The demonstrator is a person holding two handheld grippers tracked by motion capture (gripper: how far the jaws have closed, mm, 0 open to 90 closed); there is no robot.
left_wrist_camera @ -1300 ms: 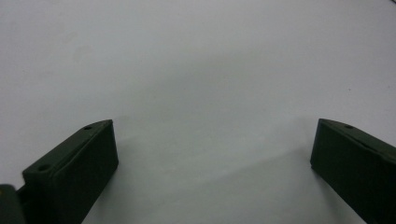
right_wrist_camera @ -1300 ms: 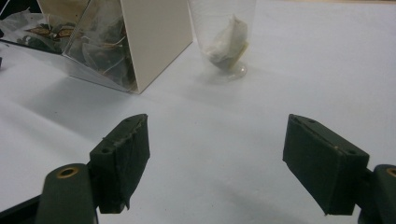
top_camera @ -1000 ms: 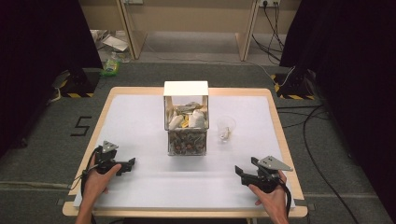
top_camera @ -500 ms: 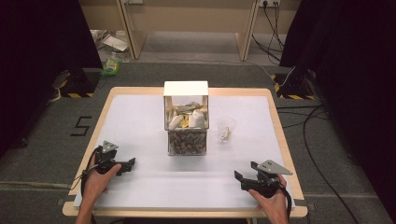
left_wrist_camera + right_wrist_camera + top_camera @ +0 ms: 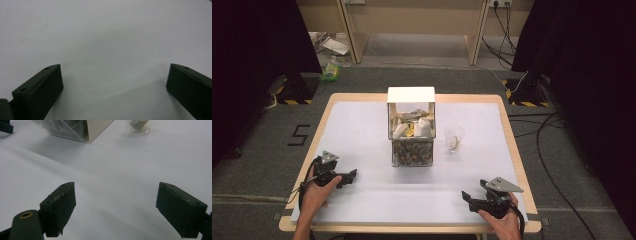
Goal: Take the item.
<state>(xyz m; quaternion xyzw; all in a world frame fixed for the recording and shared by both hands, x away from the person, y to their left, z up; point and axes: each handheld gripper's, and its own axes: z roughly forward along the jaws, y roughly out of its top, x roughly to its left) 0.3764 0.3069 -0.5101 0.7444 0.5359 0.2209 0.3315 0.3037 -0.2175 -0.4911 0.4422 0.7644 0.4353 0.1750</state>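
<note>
A clear box [image 5: 412, 135] with a white lid standing open sits mid-table, packed with small wrapped packets. Its corner [image 5: 75, 130] shows at the top of the right gripper view. A clear plastic cup [image 5: 454, 137] stands just right of the box, with something small in it, and its base [image 5: 138, 126] appears in the right gripper view. My left gripper [image 5: 349, 176] rests at the front left, open, nothing between its jaws [image 5: 113, 82]. My right gripper [image 5: 467, 199] sits at the front right, open and empty [image 5: 116, 205], pointing toward the box.
A white sheet [image 5: 362, 130] covers the wooden table [image 5: 512, 150]. Cables [image 5: 557, 150] run on the grey floor to the right. Litter [image 5: 332, 67] lies on the floor beyond the table's far left corner.
My right gripper has drawn back a little toward the table's front edge. The left gripper has stayed put.
</note>
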